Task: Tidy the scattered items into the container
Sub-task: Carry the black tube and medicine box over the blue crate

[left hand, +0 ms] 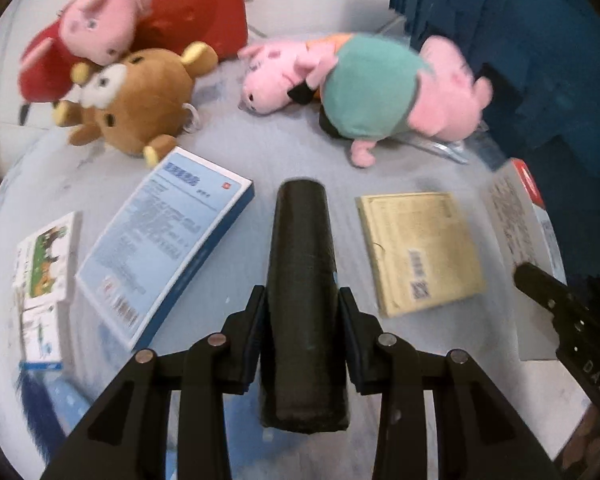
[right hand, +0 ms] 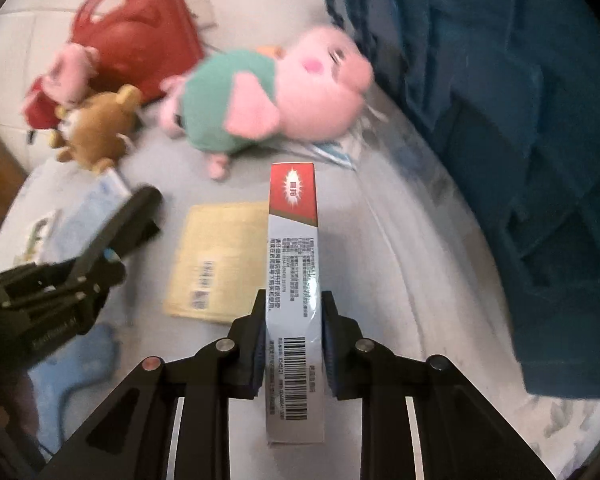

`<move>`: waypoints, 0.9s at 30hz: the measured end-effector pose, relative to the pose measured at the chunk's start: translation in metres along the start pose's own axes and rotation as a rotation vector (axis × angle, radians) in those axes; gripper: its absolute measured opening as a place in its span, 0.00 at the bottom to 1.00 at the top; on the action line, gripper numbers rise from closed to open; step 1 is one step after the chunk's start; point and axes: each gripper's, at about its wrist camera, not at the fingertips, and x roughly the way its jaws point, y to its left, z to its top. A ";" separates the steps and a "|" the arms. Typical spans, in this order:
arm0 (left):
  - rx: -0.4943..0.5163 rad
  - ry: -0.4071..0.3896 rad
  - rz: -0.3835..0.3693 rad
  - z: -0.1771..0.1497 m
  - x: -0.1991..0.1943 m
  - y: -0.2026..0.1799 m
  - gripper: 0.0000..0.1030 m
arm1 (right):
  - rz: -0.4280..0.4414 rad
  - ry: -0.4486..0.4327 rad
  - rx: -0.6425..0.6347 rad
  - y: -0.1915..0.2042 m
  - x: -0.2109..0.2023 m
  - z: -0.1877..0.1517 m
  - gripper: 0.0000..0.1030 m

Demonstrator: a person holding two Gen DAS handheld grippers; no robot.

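Both grippers are loaded right now. The left gripper [left hand: 303,316] has its fingers clamped on a black cylinder [left hand: 302,256], some kind of dark roll that sticks out forward along the fingers and looks lifted off the surface. The right gripper [right hand: 293,332] has its fingers squeezed onto the flat sides of a tall white box with a red end [right hand: 293,264], barcode at the near end, red panel at the far end.

Everything else is spread on a pale grey-blue surface [left hand: 260,152]; it looks soft with a faint print, so I can't tell if it's a bed or a covered counter. In the left wrist view, a blue-edged flat box [left hand: 160,252] lies left of the cylinder and a tan flat box [left hand: 420,252] with a barcode sticker lies to its right. A small white box with a green picture [left hand: 46,260] is further left, near the edge.

At the far side are the plushies: a brown bear [left hand: 136,100] leaning against a pink pig plush [left hand: 100,24] in front of a red bag [left hand: 204,4], and to the right a pink pig in a teal shirt [left hand: 372,88] lying on its side, partly on top of another pink pig [left hand: 276,72]. A dark blue crate [right hand: 520,140] is on the far right, just beside the teal-shirt pig. Both views are a bit motion-blurred.
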 end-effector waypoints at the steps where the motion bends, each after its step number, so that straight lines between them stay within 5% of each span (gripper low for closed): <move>1: -0.001 -0.012 -0.001 -0.001 -0.018 0.002 0.33 | 0.007 -0.015 -0.008 0.005 -0.008 0.000 0.22; 13: -0.015 -0.157 -0.015 -0.012 -0.232 0.031 0.33 | 0.052 -0.157 -0.115 0.069 -0.109 0.002 0.22; 27: -0.137 -0.328 0.080 -0.008 -0.359 -0.021 0.33 | 0.186 -0.294 -0.277 0.038 -0.209 0.030 0.23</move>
